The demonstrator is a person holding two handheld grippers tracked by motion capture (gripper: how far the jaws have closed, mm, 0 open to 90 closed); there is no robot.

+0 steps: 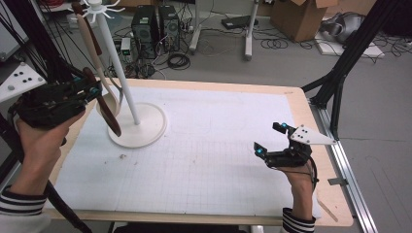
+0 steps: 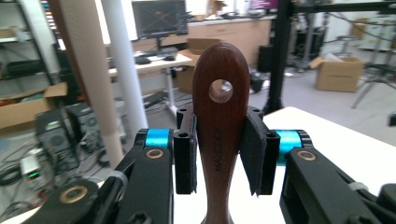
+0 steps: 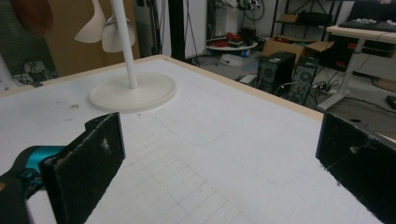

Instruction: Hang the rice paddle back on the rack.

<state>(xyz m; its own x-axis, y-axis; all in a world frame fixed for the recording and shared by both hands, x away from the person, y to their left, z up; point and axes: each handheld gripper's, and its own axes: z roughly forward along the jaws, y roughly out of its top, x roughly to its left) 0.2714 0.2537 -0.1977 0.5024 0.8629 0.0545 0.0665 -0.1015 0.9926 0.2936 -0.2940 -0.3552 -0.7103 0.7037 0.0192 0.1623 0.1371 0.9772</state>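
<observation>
Dark wooden spoon (image 2: 219, 140), its handle end with the hanging hole standing up between my left gripper's (image 2: 219, 158) pads: that is what sits closest in the left gripper view. Both pads press flat on the handle just below the hole, so the grip is a firm pinch on the neck of the handle. From the high view I see my left gripper (image 1: 90, 90) raised off the table at the near left, the spoon (image 1: 104, 104) slanting down from it towards the stand's base, its bowl end hanging free above the table (image 1: 218, 160).

I judge the spoon to be stiff, light and smooth, varnished wood that could pivot in the pads if I swing it fast. Holding it near the hole suits hanging it, since the hole stays clear of the pads.

My right gripper (image 1: 272, 138) rests low over the near right of the table with its jaws spread wide and nothing between them, as the right gripper view confirms.

Farther off stands the white utensil stand (image 1: 121, 73), a tall pole on a round base (image 1: 143, 127), with hooks at the top. Two pale spoons (image 1: 90, 39) already hang from it beside the pole. Beyond the table edge lie computer towers (image 1: 155, 24), cables and cardboard boxes on the floor.
</observation>
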